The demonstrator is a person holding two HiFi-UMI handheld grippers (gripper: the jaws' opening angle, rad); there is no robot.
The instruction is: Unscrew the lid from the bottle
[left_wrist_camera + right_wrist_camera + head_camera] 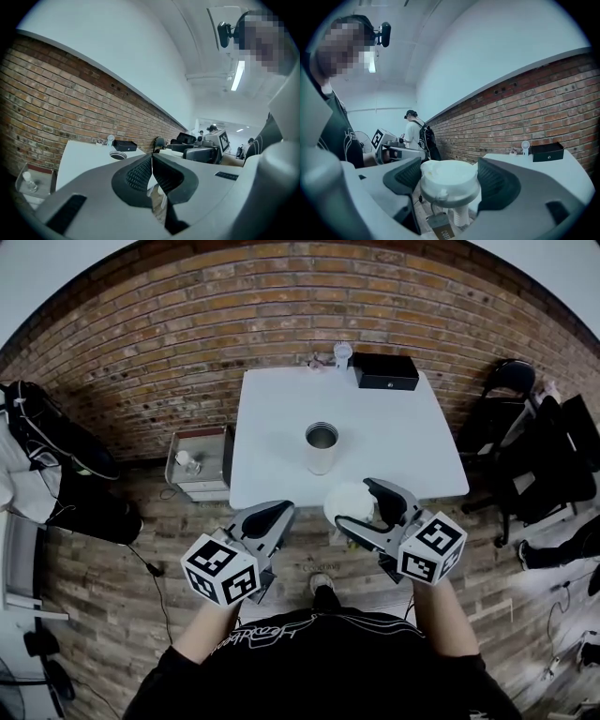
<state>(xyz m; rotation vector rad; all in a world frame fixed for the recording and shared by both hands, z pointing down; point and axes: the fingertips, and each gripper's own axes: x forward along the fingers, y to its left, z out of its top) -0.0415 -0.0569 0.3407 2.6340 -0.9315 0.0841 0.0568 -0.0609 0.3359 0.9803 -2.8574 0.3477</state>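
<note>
A white bottle (321, 448) stands upright near the middle of the white table (272, 418); its mouth is uncovered and its metal inside shows. Its rim also shows in the left gripper view (117, 155). My right gripper (359, 504) hangs just off the table's front edge, shut on the round white lid (347, 501). In the right gripper view the lid (448, 172) sits between the two dark pads of that gripper (450, 182), above the floor. My left gripper (278, 512) is beside it to the left, below the table's front edge. Its jaws (152, 161) are shut on nothing.
A black box (385, 371) and a small white object (342, 352) sit at the table's far edge by the brick wall. A low grey bin (199, 460) with a small bottle stands left of the table. Dark chairs (511, 381) stand to the right, bags (56, 446) to the left.
</note>
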